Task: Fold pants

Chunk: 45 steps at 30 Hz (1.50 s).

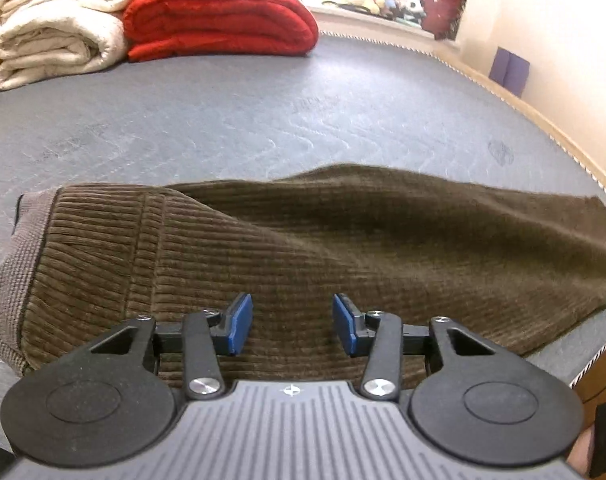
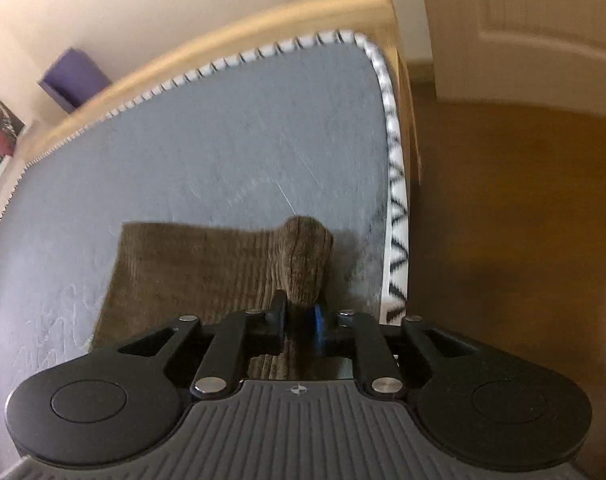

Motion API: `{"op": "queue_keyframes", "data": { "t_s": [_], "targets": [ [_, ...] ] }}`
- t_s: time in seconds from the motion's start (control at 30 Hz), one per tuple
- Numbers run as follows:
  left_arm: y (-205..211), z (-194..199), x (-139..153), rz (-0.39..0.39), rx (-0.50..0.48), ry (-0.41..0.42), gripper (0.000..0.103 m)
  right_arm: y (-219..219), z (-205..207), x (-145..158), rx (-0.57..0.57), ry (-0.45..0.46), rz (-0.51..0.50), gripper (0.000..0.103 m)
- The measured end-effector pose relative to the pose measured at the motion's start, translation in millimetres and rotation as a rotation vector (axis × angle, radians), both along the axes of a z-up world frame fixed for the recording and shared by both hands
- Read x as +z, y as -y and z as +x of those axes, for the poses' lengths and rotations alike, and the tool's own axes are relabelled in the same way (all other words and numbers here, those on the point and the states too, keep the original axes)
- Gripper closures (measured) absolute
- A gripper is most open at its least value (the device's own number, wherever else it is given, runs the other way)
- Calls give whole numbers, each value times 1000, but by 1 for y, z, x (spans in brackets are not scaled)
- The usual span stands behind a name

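Brown corduroy pants (image 1: 303, 236) lie across the grey mattress (image 1: 223, 120), waistband with grey lining at the left. My left gripper (image 1: 293, 322) is open just above the cloth, holding nothing. In the right wrist view, my right gripper (image 2: 301, 320) is shut on a bunched fold of the pants (image 2: 303, 256), near the leg end, lifted a little off the mattress (image 2: 223, 140). The rest of that leg lies flat to the left.
A folded red blanket (image 1: 219, 20) and folded cream blankets (image 1: 55, 24) sit at the mattress's far left. The mattress's piped edge (image 2: 395, 208) and wooden bed frame run close on the right, with brown floor (image 2: 523, 220) beyond. A purple block (image 2: 73, 78) stands by the wall.
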<state>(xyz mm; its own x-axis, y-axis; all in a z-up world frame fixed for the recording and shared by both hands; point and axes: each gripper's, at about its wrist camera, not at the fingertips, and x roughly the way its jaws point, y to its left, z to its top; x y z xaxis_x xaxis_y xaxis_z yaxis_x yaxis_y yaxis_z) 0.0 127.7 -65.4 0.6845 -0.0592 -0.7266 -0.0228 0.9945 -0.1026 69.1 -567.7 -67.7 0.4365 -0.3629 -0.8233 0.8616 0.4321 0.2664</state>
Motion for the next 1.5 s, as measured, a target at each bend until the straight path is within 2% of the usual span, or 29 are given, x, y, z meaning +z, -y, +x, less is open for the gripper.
{"op": "queue_keyframes", "data": {
  "t_s": [0.07, 0.13, 0.23, 0.3, 0.33, 0.43, 0.47, 0.5, 0.6, 0.67, 0.73, 0.77, 0.8, 0.87, 0.93, 0.97, 1.03, 1.07, 1.1, 1.13, 1.17, 1.2, 1.23, 1.3, 1.33, 1.37, 1.43, 1.47, 1.5],
  "targets": [
    [-1, 3, -5, 17, 12, -59, 54, -11, 2, 12, 31, 5, -47, 75],
    [-2, 9, -22, -1, -7, -222, 54, -27, 2, 24, 72, 21, -106, 69],
    [1, 7, -9, 33, -46, -223, 54, -51, 6, 40, 160, 45, -182, 69],
    [-12, 2, 11, -5, 11, -155, 54, -65, 11, 50, 228, 69, -200, 69],
    [-24, -1, 26, 6, 65, -84, 54, -73, 14, 57, 266, 88, -202, 69],
    [-64, -2, 57, 78, 240, 39, 39, -95, 23, 91, 389, 168, -192, 69],
    [-83, 0, 63, 87, 308, 48, 29, -101, 26, 104, 432, 203, -198, 69],
    [-100, 4, 63, 85, 352, 32, 20, -110, 27, 122, 487, 245, -211, 68],
    [-144, 25, 43, 58, 400, -140, 19, -126, 31, 156, 660, 334, -271, 59],
    [-160, 32, 24, 31, 393, -216, 20, -127, 31, 162, 730, 353, -296, 57],
    [-169, 32, 12, -69, 378, -272, 37, -123, 28, 151, 716, 320, -303, 57],
    [-170, 32, 13, -96, 361, -269, 59, -120, 26, 142, 693, 297, -289, 57],
    [-168, 32, 17, -67, 357, -256, 82, -115, 24, 129, 670, 266, -264, 58],
    [-163, 23, 32, -36, 376, -167, 87, -109, 26, 111, 618, 171, -184, 58],
    [-142, 8, 49, 78, 430, -51, 88, -97, 24, 103, 590, 173, -131, 58],
    [-135, 4, 52, 123, 437, -23, 88, -92, 21, 103, 579, 167, -150, 58],
    [-127, 12, 42, 145, 407, -127, 83, -85, 16, 103, 565, 145, -193, 58],
    [-126, 21, 33, 166, 416, -200, 72, -83, 12, 102, 555, 133, -191, 58],
    [-124, 25, 30, 211, 456, -220, 54, -77, 10, 98, 536, 119, -175, 58],
    [-121, 27, 35, 269, 500, -186, 48, -71, 7, 94, 513, 104, -151, 58],
    [-112, 24, 43, 333, 523, -109, 48, -63, 6, 90, 487, 87, -125, 58],
    [-99, 20, 50, 398, 516, -14, 48, -56, 3, 84, 462, 74, -103, 58],
    [-90, 17, 54, 423, 487, 46, 47, -49, 0, 81, 423, 62, -82, 58],
    [-69, 11, 57, 385, 366, 125, 48, -39, -3, 74, 351, 55, -45, 58],
    [-62, 12, 56, 312, 307, 122, 48, -35, -4, 71, 311, 57, -18, 58],
    [-59, 16, 53, 199, 263, 93, 48, -29, -7, 68, 281, 60, 4, 58],
    [-56, 20, 40, 10, 214, 13, 55, -20, -9, 62, 236, 64, 39, 58],
    [-48, 25, 32, -5, 179, -30, 59, -15, -10, 59, 219, 68, 53, 58],
    [-35, 32, 22, 52, 130, -92, 59, -11, -11, 58, 204, 75, 63, 58]
  ]
}}
